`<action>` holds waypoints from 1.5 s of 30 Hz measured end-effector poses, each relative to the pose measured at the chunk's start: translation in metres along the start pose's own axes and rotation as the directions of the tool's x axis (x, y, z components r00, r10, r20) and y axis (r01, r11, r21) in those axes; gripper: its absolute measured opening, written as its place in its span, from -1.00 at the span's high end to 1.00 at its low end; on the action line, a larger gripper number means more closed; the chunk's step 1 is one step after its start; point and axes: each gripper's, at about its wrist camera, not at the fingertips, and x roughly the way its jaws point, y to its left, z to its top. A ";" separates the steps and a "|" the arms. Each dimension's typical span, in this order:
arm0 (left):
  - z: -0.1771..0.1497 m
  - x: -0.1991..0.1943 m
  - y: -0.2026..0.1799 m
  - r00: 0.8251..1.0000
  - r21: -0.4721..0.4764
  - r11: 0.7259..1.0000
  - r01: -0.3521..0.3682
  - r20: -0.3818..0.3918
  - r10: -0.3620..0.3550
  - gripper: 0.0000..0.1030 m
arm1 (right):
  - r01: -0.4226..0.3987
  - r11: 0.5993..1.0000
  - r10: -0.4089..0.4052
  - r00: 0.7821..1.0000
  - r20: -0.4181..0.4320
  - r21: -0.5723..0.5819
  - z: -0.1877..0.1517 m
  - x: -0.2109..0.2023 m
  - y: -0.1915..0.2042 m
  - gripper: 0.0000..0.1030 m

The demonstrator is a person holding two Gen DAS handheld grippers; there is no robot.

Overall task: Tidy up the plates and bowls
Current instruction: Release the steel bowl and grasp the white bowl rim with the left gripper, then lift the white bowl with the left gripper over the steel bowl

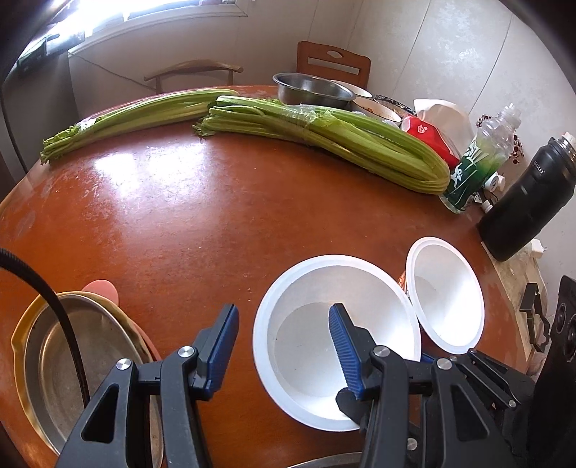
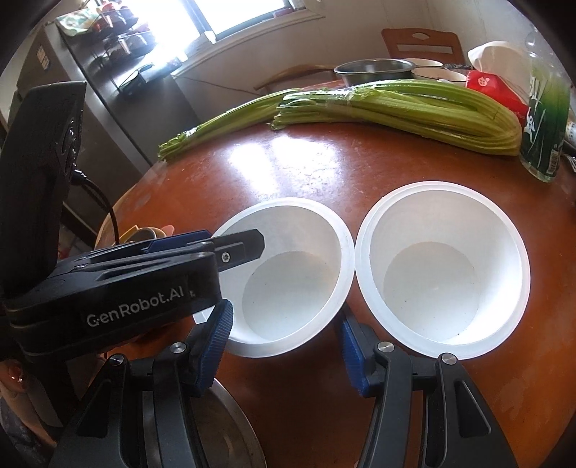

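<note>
Left wrist view shows brown table under a window, left claw open astride white bowl rim, right claw unclear.

I see two white bowls — upright, empty, rims touching, side by side on the table | stacked metal plate on yellow and pink ones — at the left edge.

Ahead of the fingers a round reddish-brown table catches a white glare from the window beyond its far edge. Two wooden chairs stand behind it — a curved-back one ahead, a slotted one off to the fingers' right. Pale walls meet in the corner; a dark shelf stands left.
</note>
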 end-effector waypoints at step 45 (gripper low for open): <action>-0.033 -0.089 -0.018 0.986 0.036 0.998 -0.047 0.162 0.040 0.00 | 0.025 0.990 -0.005 0.990 0.138 -0.138 -0.014 -0.062 0.049 -0.17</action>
